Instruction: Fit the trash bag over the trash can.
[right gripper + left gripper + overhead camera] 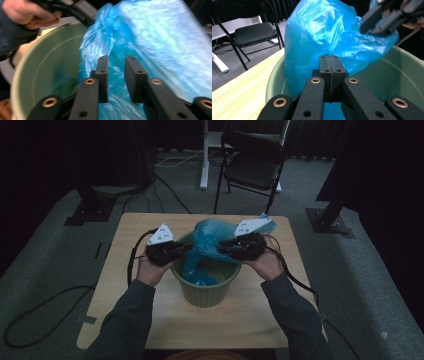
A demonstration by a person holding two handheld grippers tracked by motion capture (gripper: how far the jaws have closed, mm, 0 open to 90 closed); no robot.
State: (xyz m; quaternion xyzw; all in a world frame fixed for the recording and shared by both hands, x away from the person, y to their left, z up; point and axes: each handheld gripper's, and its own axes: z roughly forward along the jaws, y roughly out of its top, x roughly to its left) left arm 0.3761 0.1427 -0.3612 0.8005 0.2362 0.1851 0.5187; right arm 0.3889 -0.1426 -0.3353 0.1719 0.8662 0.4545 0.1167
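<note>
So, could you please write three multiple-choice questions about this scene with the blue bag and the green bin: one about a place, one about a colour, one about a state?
1. Where does the green bin stand?
A. on the floor
B. on the wooden table
C. on the chair

2. What colour is the plastic bag?
A. blue
B. black
C. white

3. How are the left gripper jaws?
A. wide open
B. pressed together
C. around the bin's rim

Answers:
1 B, the bin rests on the tabletop.
2 A, the film is bright blue.
3 B, no gap shows in the left gripper view.
</note>
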